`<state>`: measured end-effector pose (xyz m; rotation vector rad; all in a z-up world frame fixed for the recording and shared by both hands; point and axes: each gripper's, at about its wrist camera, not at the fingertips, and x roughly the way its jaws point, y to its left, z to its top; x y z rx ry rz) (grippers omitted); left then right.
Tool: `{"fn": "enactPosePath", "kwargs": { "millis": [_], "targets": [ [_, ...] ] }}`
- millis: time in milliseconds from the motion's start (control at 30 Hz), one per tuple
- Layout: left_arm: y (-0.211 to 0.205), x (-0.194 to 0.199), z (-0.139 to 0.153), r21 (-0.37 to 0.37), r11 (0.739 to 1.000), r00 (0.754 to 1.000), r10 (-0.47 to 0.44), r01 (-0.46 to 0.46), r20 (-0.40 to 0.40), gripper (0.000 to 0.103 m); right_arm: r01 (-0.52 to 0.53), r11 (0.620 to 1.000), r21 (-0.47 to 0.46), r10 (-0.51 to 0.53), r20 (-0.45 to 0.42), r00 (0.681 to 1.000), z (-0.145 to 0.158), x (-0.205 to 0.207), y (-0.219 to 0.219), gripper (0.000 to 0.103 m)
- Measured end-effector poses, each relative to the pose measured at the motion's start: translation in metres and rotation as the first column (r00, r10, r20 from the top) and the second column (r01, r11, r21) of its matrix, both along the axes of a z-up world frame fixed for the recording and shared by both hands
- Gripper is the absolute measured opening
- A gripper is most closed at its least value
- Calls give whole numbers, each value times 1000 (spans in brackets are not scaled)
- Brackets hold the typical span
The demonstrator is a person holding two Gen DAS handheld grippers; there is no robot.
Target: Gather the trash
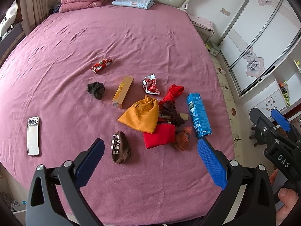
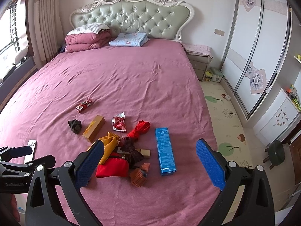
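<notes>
We hold both grippers above the near edge of the pink bed sheet [image 2: 131, 79]. Left gripper [image 1: 150, 162]: jaws spread wide, nothing between them. Right gripper [image 2: 149, 163]: jaws likewise released and empty.

Trash lies mid-bed — a red snack wrapper [image 1: 101, 65] farthest from us, a crumpled red-and-silver wrapper [image 1: 150, 85] nearer, an orange carton [image 1: 123, 92] between them, and a blue carton [image 1: 198, 113] toward the right edge of the bed.

Mixed among these: a yellow pouch [image 1: 142, 114] overlapping a red pouch [image 1: 160, 136], a red sock [image 1: 173, 92], a dark brown sock [image 1: 96, 90] left of the orange carton, and a brown lettered sock [image 1: 120, 147] just ahead of the left gripper's fingers. A white phone [image 1: 33, 135] lies well apart at left.
</notes>
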<state>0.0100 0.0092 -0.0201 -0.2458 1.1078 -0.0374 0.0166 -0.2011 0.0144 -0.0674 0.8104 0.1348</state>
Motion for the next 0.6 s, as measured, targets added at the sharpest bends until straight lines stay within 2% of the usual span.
{"fn": "enactPosePath", "kwargs": {
  "millis": [200, 467, 600],
  "targets": [
    [15, 5, -25, -54, 997, 996, 53, -57, -74, 99, -37, 999, 6, 37, -50, 998, -19, 10, 10, 94],
    [33, 14, -63, -36, 993, 981, 103, -111, -166, 99, -103, 995, 11, 103, -121, 987, -49, 26, 34, 94],
    [38, 21, -93, -16, 992, 968, 117, -124, -223, 99, -127, 992, 8, 126, -165, 978, -68, 39, 44, 94]
  ]
}}
